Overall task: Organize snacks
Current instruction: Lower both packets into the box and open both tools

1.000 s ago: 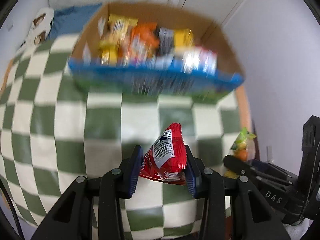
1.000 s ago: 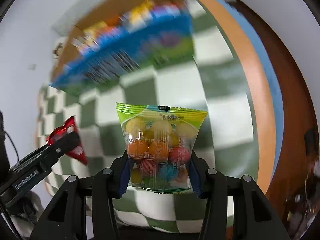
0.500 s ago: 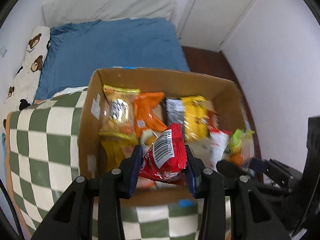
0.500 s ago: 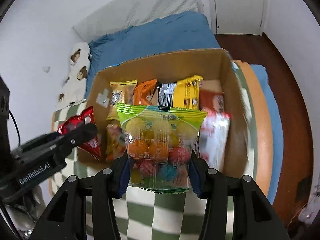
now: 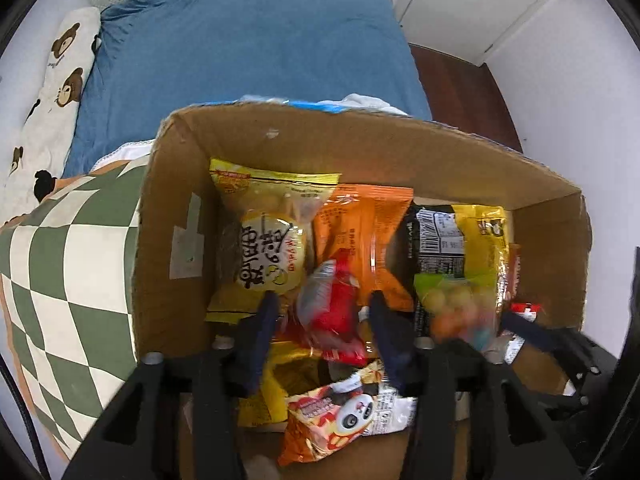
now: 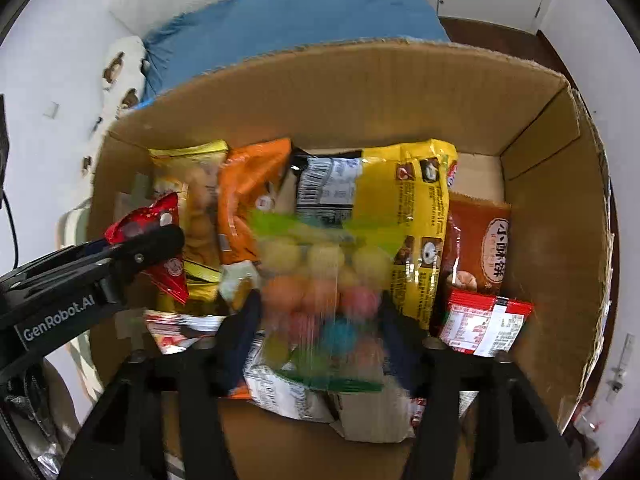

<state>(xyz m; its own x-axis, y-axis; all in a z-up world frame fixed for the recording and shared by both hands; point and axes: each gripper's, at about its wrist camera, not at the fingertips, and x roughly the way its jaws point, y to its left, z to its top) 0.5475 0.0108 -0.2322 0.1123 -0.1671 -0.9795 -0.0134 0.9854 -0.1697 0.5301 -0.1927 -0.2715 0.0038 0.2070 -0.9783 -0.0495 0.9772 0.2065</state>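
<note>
An open cardboard box [image 5: 360,136] [image 6: 360,80] holds several snack packets. My left gripper [image 5: 324,332] points down into its left half. Its jaws are opening, and a blurred red packet [image 5: 332,304] hangs loose between the fingers with gaps on both sides. My right gripper [image 6: 318,336] is over the middle of the box. Its jaws are also opening, and a clear bag of coloured candy balls [image 6: 320,300] blurs downward between them, free of the pads. In the right wrist view the left gripper [image 6: 152,240] and the red packet [image 6: 168,268] show at the left.
In the box lie a yellow round-label packet [image 5: 272,256], an orange pack [image 5: 360,224], a yellow-and-black bag [image 6: 412,220], a brown packet [image 6: 480,248], a red-white packet [image 6: 484,324] and a panda packet [image 5: 344,420]. The box stands on a green checked cloth [image 5: 60,280], with a blue bed [image 5: 240,40] behind.
Both grippers travelled from above the checked cloth to over the box interior. Their jaws, shut on the red packet and the candy bag earlier, have spread, and both packets are slipping free.
</note>
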